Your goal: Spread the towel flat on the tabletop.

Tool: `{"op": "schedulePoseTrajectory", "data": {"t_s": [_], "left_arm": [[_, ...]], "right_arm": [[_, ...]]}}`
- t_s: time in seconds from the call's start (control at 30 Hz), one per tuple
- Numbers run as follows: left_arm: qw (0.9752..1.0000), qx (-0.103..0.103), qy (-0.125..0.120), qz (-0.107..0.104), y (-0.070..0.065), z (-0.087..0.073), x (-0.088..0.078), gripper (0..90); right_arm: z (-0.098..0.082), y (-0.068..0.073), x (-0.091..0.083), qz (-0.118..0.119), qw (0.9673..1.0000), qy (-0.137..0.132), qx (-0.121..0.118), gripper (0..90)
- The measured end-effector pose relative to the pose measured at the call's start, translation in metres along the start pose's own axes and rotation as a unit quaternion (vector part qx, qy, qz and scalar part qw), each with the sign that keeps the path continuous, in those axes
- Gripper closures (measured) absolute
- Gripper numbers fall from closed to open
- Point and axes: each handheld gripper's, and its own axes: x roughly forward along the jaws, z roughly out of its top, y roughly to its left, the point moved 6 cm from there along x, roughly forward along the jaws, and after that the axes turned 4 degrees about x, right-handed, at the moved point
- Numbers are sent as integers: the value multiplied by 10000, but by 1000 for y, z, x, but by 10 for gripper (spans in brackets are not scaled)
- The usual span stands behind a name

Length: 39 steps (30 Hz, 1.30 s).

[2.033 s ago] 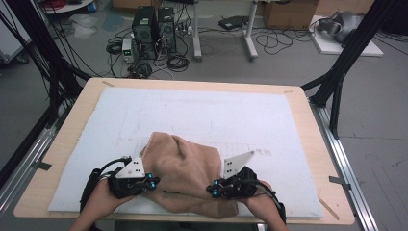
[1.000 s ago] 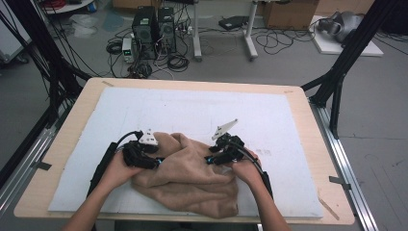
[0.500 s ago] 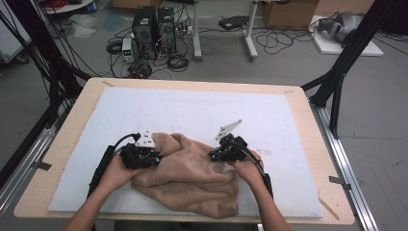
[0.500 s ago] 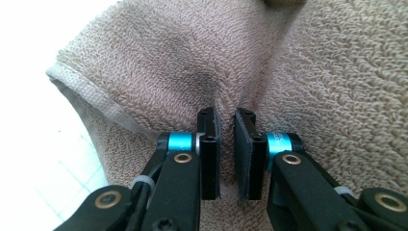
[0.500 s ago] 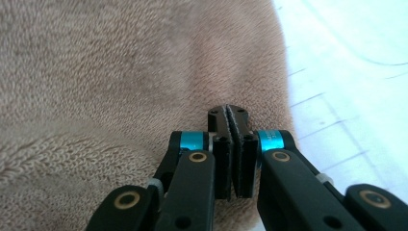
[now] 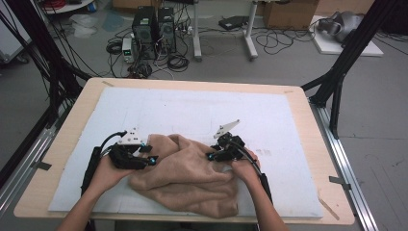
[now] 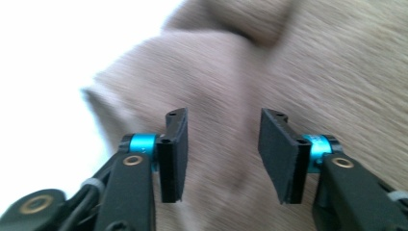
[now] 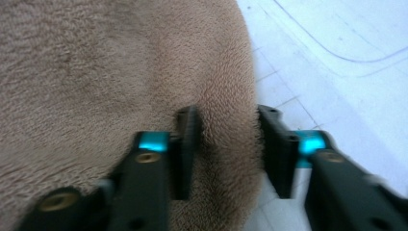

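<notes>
A tan towel (image 6: 185, 175) lies crumpled on the white mat (image 6: 192, 110), between both grippers. The left gripper (image 7: 222, 154) hovers over it, its jaws just opened with nothing pinched, likely after letting go. The right gripper (image 8: 226, 149) straddles the towel's edge fold, probably to drag it flat. Both hands lie low, angled inward.

Motion blur smears the brown towel (image 7: 288, 62); whether the right gripper (image 8: 226, 149) pinches its fold is unclear.
</notes>
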Motion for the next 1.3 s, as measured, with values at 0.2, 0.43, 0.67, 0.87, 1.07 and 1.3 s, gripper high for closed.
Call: {"op": "schedulePoseTrajectory", "data": {"t_s": [0.2,0.43,0.67,0.87,1.07,1.3], "left_arm": [[9987,133,479,115,-2,-6,22,633],[9995,109,234,190,1,0,14,837],[9981,113,-408,449,5,36,-4,845],[9934,-37,-962,626,17,64,-27,846],[9985,-22,-468,272,2,37,-15,846],[9990,15,-140,-425,-29,-12,-17,843]], "right_arm": [[-1,-1,-9,19,10000,-4,-26,794],[6,-5,-33,-147,9994,-298,-29,793],[15,-16,-75,-552,9965,-634,-5,796],[23,-29,-128,-1072,9875,-1152,132,798],[1,-32,-128,-1011,9899,-958,268,796],[-44,-4,-95,-214,9987,-438,135,789]]}}
